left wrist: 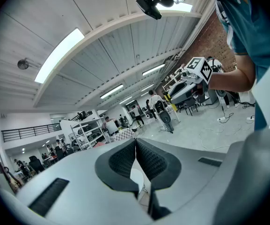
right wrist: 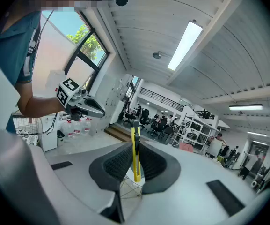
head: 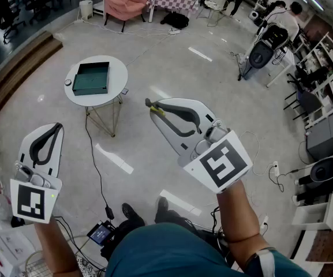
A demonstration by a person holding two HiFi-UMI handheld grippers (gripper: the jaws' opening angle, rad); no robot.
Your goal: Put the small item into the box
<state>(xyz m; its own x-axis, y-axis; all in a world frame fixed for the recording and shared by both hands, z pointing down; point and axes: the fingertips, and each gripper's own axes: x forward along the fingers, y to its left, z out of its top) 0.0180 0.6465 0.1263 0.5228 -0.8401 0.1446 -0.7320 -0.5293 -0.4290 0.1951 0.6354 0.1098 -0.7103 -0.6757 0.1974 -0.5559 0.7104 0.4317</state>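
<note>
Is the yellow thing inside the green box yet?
Out. The yellow item is pinched between the right gripper's jaws up in the air; the green box sits apart on the round table.

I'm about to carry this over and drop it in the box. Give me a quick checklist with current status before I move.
1. Grip: the yellow cutter is clamped between the right gripper's jaws: ok.
2. Box: open on top, nothing seen inside: ok.
3. Box seated: it lies flat on the round table: ok.
4. Position: the right gripper is over the floor, short of the table: not ok, not above the box yet.
5. Left gripper: shut, nothing in it, off to the side: ok.
6. Walkway: a black cable runs along the floor by the table's legs: not ok, likely a trip risk.
</note>
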